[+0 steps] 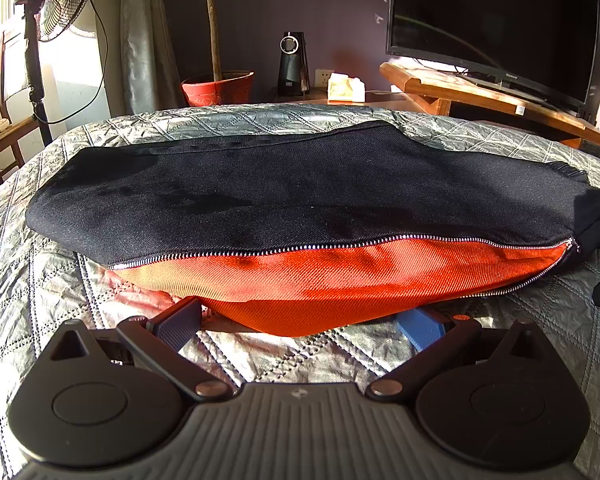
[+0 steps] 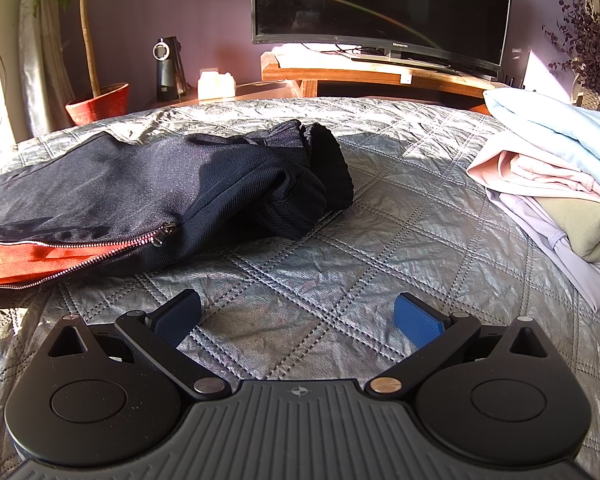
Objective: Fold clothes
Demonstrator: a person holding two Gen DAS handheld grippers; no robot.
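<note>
black jacket [image 1: 300, 196] flat on quilt [image 2: 400, 208] — left tongs [image 1: 300, 320] and right tongs [image 2: 298, 316] both spread, empty.

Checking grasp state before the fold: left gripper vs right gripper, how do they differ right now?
The left gripper has the jacket's orange lining bulging between its open fingers; the right gripper has only bare quilt between its own. The left gripper faces the open zipper edge; the right gripper points past the black cuff, toward the folded pile. Both are open, low over the bed.
</note>
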